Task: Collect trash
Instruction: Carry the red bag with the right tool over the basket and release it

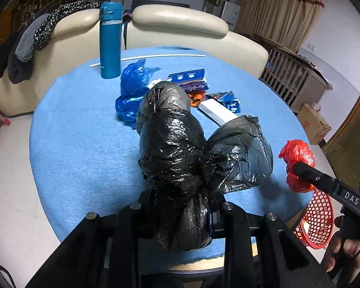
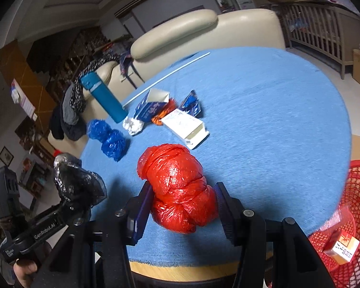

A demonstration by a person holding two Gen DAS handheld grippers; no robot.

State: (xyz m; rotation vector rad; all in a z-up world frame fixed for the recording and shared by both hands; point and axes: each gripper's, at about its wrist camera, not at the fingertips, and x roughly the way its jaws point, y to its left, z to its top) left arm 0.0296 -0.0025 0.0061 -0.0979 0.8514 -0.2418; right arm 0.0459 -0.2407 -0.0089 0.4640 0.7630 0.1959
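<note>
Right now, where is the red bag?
The red bag is squeezed between the right gripper's fingers above the blue table, near the red basket.

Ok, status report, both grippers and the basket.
Left gripper shut on crumpled black plastic bag. Right gripper shut on red plastic bag. Red mesh basket unobstructed.

Home living room: cream sofa (image 1: 180, 24), curtains (image 1: 280, 12), round table (image 1: 84, 120).

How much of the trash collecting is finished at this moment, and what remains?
Done: one small box lies in the red basket. In hand: left gripper holds the black bag; right gripper holds the red bag. Left on the table: blue bag, wrappers, white box.
</note>
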